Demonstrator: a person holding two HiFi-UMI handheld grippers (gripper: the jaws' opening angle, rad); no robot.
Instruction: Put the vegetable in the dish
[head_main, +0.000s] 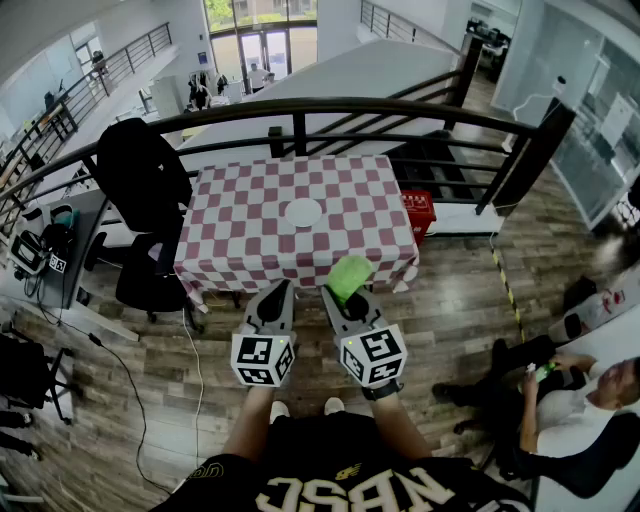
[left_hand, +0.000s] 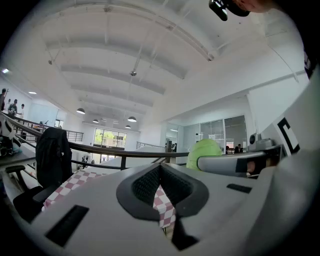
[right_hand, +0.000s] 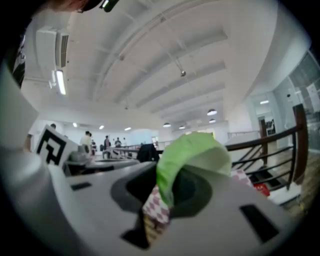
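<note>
Facing checkered table (head_main: 250, 220), right tool (head_main: 338, 296) clamps vegetable (head_main: 351, 274); left tool (head_main: 279, 291) closed.

This is an open-plan office on an upper level. Beyond the jaws a black railing (head_main: 330, 104) overlooks a lower floor. Left of them stand an office chair (head_main: 146, 284) and a desk (head_main: 75, 250), and to their right are glass-walled rooms (head_main: 590, 105).

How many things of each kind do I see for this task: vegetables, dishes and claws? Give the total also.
vegetable: 1
dish: 1
claws: 2 (left claw shut and empty, right claw shut on the vegetable)
Total: 4
</note>
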